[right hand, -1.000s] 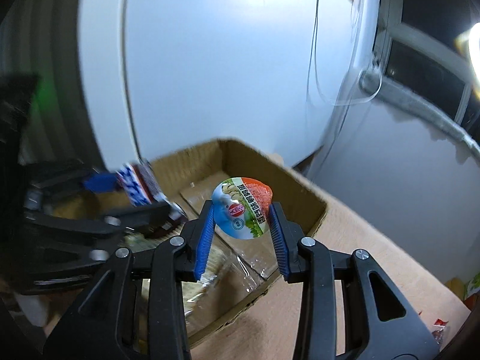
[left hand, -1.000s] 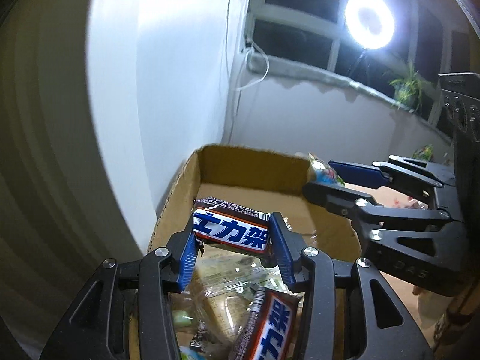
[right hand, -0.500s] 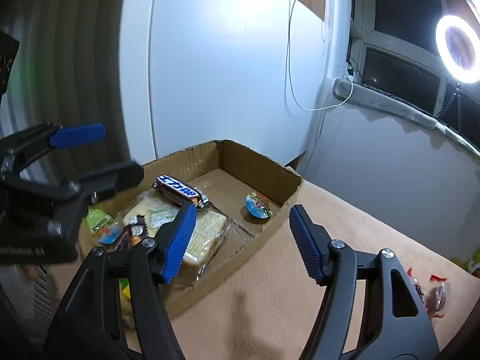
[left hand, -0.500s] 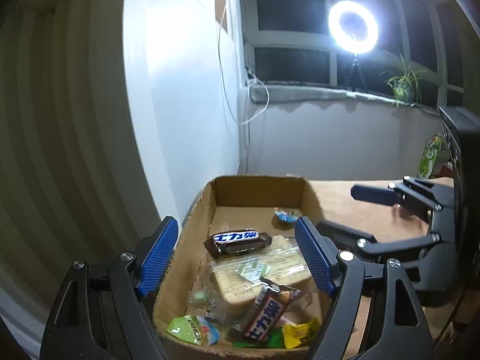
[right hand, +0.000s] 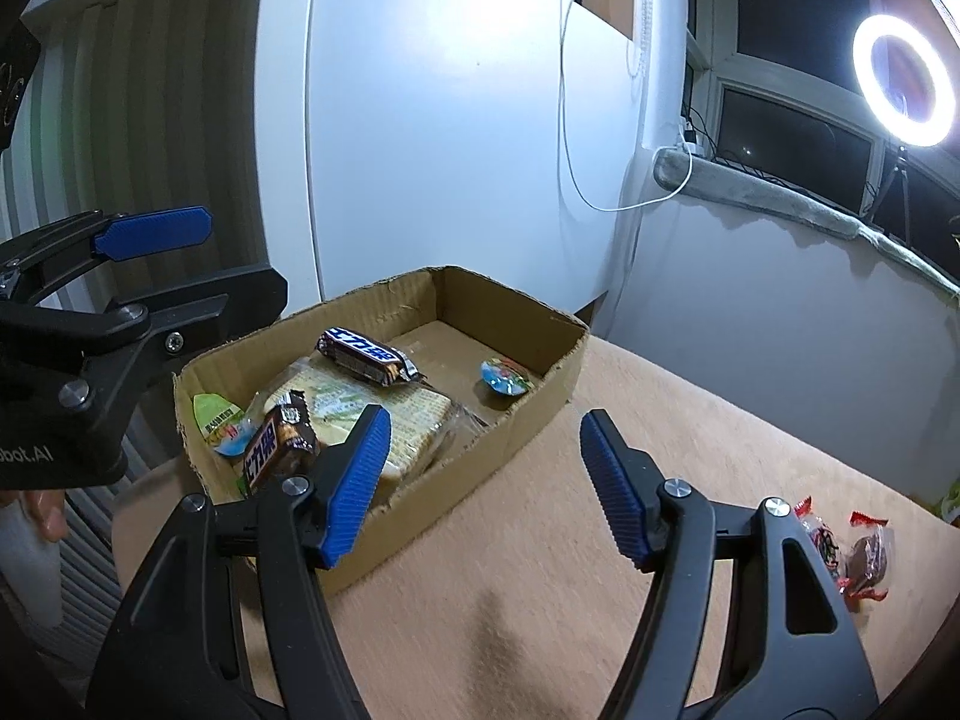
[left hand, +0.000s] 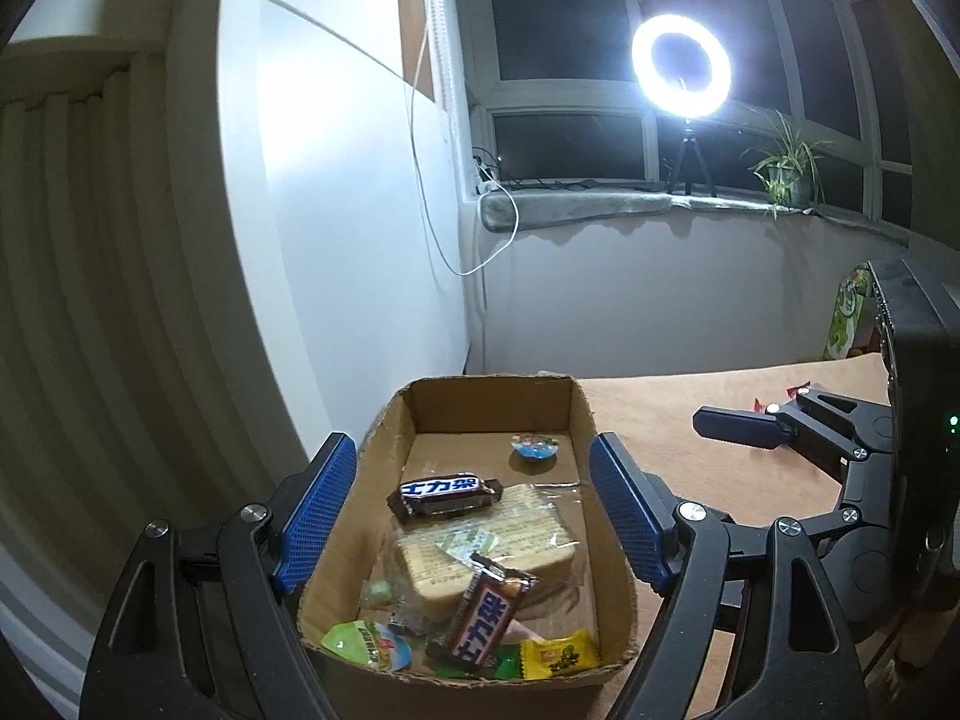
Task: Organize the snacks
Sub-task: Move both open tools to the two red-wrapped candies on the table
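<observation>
Both grippers have just been opening and hold nothing: the left gripper (left hand: pixel 474 516) gapes above the cardboard box (left hand: pixel 384 438), the right gripper (right hand: pixel 486 486) beside it. The chocolate bar (left hand: pixel 444 495) and jelly cup (left hand: pixel 533 450) lie inside. Only the right view shows two wrapped candies (right hand: pixel 846 552) out on the table (right hand: pixel 540 600).

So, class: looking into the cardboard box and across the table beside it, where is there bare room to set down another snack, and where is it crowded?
Free: the cardboard box floor at the far end, around the small jelly cup, and the tan table between the box and the red-wrapped candies. Crowded: the near end, where the bread pack, two chocolate bars, green jelly cup and yellow packet pile up.
</observation>
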{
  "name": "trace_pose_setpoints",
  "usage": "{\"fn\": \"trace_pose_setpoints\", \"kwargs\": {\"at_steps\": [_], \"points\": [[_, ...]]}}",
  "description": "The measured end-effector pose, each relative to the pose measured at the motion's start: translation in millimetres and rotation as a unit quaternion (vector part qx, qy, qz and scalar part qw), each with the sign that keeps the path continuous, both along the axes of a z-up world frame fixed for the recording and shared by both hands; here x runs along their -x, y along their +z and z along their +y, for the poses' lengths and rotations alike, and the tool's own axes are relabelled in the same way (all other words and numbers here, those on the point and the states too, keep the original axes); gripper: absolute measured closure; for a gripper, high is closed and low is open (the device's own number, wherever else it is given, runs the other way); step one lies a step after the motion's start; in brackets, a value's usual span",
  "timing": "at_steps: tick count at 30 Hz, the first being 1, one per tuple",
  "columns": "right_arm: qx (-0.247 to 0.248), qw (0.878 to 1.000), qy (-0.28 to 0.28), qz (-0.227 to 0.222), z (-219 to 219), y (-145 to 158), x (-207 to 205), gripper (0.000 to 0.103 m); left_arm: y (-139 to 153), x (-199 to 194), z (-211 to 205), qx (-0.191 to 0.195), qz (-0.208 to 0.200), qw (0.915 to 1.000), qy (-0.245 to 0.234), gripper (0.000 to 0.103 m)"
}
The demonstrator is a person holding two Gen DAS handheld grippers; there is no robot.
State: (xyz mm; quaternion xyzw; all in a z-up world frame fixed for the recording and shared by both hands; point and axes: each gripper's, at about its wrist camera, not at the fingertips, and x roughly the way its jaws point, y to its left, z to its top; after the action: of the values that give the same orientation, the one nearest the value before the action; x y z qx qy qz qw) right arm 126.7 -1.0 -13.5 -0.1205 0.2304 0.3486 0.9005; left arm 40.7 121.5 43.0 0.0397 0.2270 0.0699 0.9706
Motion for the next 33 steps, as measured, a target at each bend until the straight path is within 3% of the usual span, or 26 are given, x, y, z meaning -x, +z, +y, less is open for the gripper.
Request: {"fn": "trace_pose_setpoints", "kwargs": {"at_steps": [3, 12, 24, 33], "points": [[0.000, 1.000, -0.001, 0.006, -6, -3, -1, 0.027, -2, -3, -5, 0.002, 0.003, 1.0000, -0.003, 0.023], [-0.006, 0.999, -0.023, 0.023, -38, -14, -9, 0.027, -15, -18, -28, 0.024, 0.033, 0.9987, -0.031, 0.023], [-0.026, 0.993, -0.107, 0.036, -136, -17, -37, 0.026, -21, -48, -90, 0.037, 0.058, 0.9934, -0.092, 0.023], [-0.031, 0.984, -0.168, 0.043, -211, -20, -50, 0.021, -37, -76, -149, 0.044, 0.094, 0.9824, -0.155, 0.023]]}}
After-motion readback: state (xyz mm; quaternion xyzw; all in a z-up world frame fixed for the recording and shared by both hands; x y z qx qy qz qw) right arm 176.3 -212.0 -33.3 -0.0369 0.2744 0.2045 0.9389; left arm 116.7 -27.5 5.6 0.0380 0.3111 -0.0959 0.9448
